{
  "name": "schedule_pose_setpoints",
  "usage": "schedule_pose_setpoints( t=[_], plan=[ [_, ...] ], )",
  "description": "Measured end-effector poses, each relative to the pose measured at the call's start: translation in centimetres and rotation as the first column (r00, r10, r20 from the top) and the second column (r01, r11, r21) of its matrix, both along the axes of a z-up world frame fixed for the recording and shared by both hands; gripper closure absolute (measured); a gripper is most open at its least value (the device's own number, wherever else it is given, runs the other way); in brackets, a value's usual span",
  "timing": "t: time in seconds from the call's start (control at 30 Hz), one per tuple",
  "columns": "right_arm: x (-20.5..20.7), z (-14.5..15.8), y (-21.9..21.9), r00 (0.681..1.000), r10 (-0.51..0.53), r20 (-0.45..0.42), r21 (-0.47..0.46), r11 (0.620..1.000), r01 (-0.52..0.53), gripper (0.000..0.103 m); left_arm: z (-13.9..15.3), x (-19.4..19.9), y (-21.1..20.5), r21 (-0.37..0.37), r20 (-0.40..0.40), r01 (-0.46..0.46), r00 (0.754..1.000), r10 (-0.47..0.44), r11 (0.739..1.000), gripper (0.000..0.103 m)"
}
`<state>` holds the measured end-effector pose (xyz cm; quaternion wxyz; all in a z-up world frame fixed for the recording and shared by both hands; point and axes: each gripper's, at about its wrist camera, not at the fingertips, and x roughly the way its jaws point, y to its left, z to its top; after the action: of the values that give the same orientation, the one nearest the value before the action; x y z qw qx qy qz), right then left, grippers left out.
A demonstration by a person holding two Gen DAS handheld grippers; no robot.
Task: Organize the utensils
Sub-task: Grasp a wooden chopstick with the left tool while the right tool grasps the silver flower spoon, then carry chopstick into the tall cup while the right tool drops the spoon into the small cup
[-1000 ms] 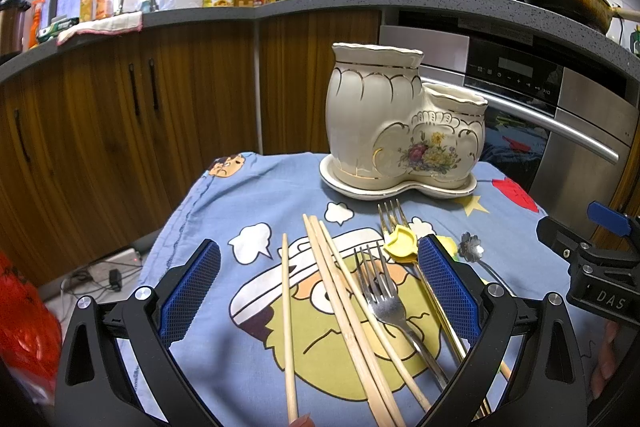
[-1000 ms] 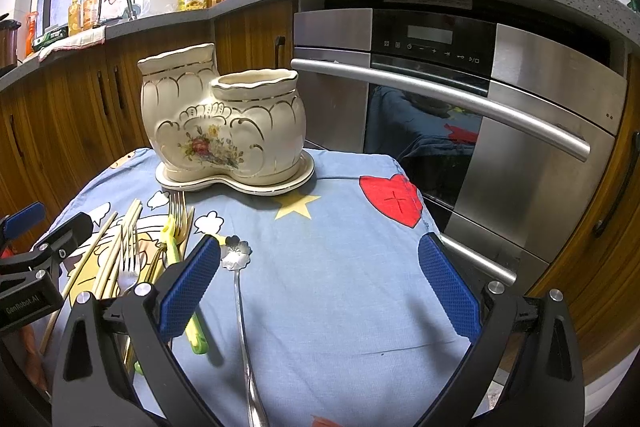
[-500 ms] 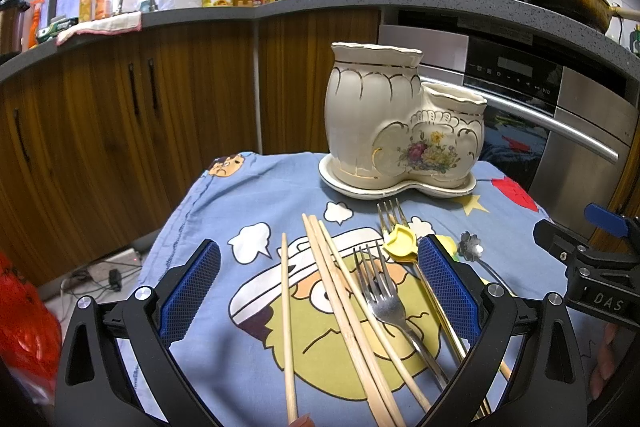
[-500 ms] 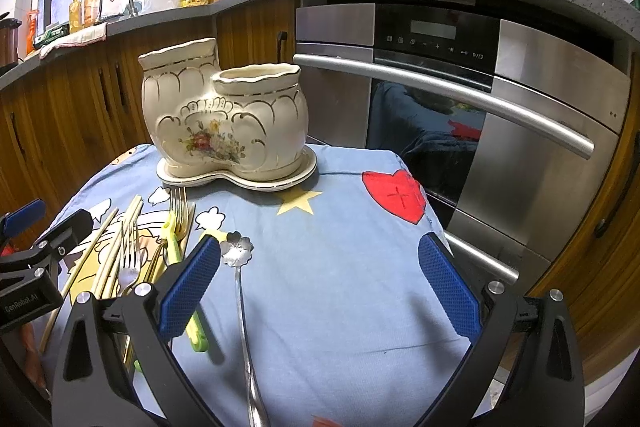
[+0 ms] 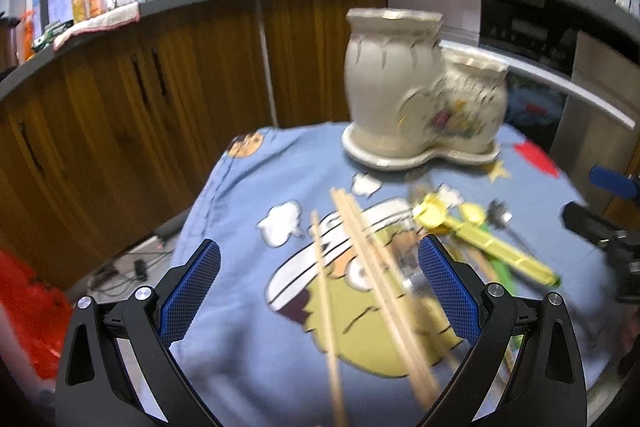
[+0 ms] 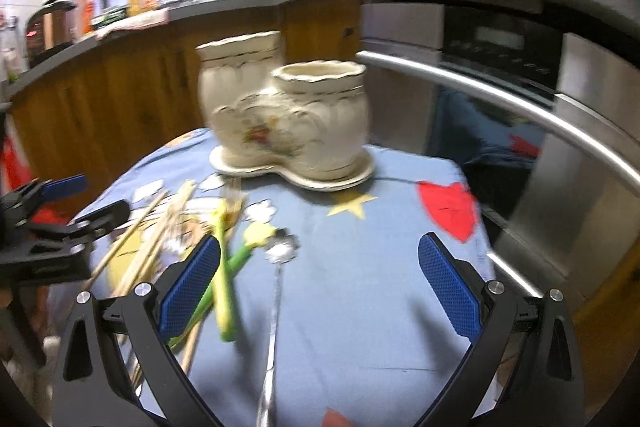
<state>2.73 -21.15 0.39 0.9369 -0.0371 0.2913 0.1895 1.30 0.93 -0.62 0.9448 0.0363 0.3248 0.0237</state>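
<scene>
Both views are smeared by motion blur, so fine detail is hard to read. The left tool [image 5: 319, 281] has its two blue-padded fingers spread wide with nothing between the pads; below it, on the blue cartoon-print cloth [image 5: 240, 307] that covers the worktop, lie several wooden chopsticks [image 5: 372, 279], one set slightly apart to the left of the bundle. To the right of the chopsticks are a yellow-handled utensil [image 5: 480, 243] and a green one beside it, with a blurred metal fork partly hidden behind the tool's right finger. The right tool [image 6: 319, 281] is likewise wide open and holds nothing; a silver spoon [image 6: 280, 255] with a flower-shaped bowl lies on the cloth between its fingers, closer to the left one, its handle running toward the camera. Just left of the spoon are the yellow and green utensils [image 6: 224, 275], crossing behind the left pad, and further left the chopsticks. At the far side of the cloth a cream ceramic holder [image 5: 416, 95] with a taller and a shorter compartment stands upright on its matching saucer, well apart from the loose utensils; I cannot tell whether anything is inside it. A steel oven [image 6: 560, 115] stands behind the worktop on the right.
</scene>
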Motion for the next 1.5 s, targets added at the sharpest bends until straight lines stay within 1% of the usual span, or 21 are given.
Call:
schedule_pose_setpoints(
  t=[0.13,0.2,0.3,0.37,0.4,0.43,0.47,0.5,0.53,0.57,0.7,0.8,0.87,0.97,1.17,1.2,1.23,1.3,1.37,1.43,1.5],
  plan=[
    [0.6,-0.2,-0.3,0.998,0.043,-0.038,0.007,0.999,-0.043,0.005,-1.2,0.8,0.8,0.049,-0.095,0.003,0.995,0.002,0.999,0.007],
    [0.8,-0.3,-0.5,0.997,0.051,-0.06,0.013,0.999,-0.05,0.005,-1.2,0.6,0.9,0.06,-0.104,0.014,0.995,-0.008,0.998,0.007],
    [1.1,-0.3,-0.5,0.997,0.05,-0.056,-0.02,0.998,-0.051,0.005,-1.1,0.5,0.9,0.061,-0.123,0.036,0.992,-0.028,0.997,0.011],
    [1.4,-0.6,-0.6,0.995,0.055,-0.081,-0.018,0.998,-0.056,0.006,-1.2,0.7,0.9,0.06,-0.143,0.047,0.989,-0.038,0.997,0.023],
    [1.7,-0.9,-0.7,0.993,0.059,-0.106,-0.005,0.998,-0.06,0.01,-1.3,0.8,1.0,0.057,-0.157,0.051,0.987,-0.042,0.997,0.025],
    [2.0,-1.2,-0.7,0.989,0.064,-0.13,0.003,0.998,-0.065,0.017,-1.4,0.9,1.1,0.052,-0.167,0.055,0.985,-0.046,0.997,0.031],
    [2.3,-1.5,-0.6,0.986,0.07,-0.153,0.004,0.998,-0.07,0.021,-1.5,1.1,1.0,0.047,-0.174,0.059,0.984,-0.05,0.997,0.037],
    [2.5,-1.8,-0.5,0.982,0.075,-0.171,0.004,0.997,-0.076,0.028,-1.6,1.3,1.0,0.041,-0.185,0.065,0.981,-0.056,0.997,0.041],
    [2.7,-2.1,-0.4,0.979,0.079,-0.187,0.002,0.997,-0.08,0.037,-1.6,1.4,1.0,0.035,-0.197,0.073,0.978,-0.065,0.997,0.049],
    [3.0,-2.4,-0.3,0.974,0.083,-0.21,0.002,0.996,-0.084,0.04,-1.7,1.5,0.9,0.031,-0.205,0.079,0.976,-0.071,0.996,0.055],
    [4.1,-3.2,0.3,0.954,0.109,-0.278,0.007,0.994,-0.112,0.056,-2.0,1.7,0.5,0.027,-0.222,0.104,0.97,-0.096,0.994,0.065],
    [4.7,-3.3,0.8,0.95,0.121,-0.288,-0.005,0.992,-0.127,0.066,-2.4,2.0,0.5,0.017,-0.227,0.111,0.968,-0.104,0.994,0.072],
    [5.2,-3.2,1.3,0.948,0.132,-0.288,-0.021,0.989,-0.144,0.068,-2.4,2.3,0.5,0.004,-0.23,0.115,0.967,-0.111,0.993,0.075],
    [6.1,-3.2,1.6,0.941,0.146,-0.306,-0.018,0.987,-0.159,0.068,-2.4,2.5,0.5,0.001,-0.231,0.116,0.967,-0.112,0.993,0.076],
    [7.0,-3.2,2.9,0.94,0.175,-0.292,-0.081,0.975,-0.207,0.068,-2.3,3.2,0.7,-0.02,-0.247,0.109,0.963,-0.111,0.994,0.076],
    [7.1,-3.2,3.1,0.938,0.186,-0.292,-0.08,0.973,-0.218,0.072,-2.3,3.3,0.6,-0.013,-0.25,0.11,0.962,-0.11,0.994,0.076],
    [7.1,-3.2,3.2,0.934,0.203,-0.294,-0.074,0.969,-0.234,0.079,-2.2,3.4,0.5,-0.011,-0.253,0.109,0.961,-0.108,0.994,0.077],
    [7.1,-3.3,3.3,0.932,0.213,-0.294,-0.068,0.968,-0.243,0.088,-2.3,3.6,0.5,-0.013,-0.256,0.11,0.96,-0.11,0.994,0.085],
    [7.1,-3.1,2.9,0.93,0.219,-0.295,-0.042,0.97,-0.241,0.092,-2.3,3.6,0.4,0.001,-0.256,0.107,0.961,-0.103,0.994,0.095],
    [7.2,-2.9,2.3,0.927,0.227,-0.299,0.002,0.971,-0.237,0.098,-2.3,3.7,0.3,0.011,-0.255,0.105,0.962,-0.099,0.994,0.097],
    [7.1,-2.5,1.7,0.924,0.235,-0.301,0.039,0.971,-0.234,0.1,-2.2,3.8,0.2,0.009,-0.251,0.102,0.963,-0.096,0.995,0.098]
  ],
)
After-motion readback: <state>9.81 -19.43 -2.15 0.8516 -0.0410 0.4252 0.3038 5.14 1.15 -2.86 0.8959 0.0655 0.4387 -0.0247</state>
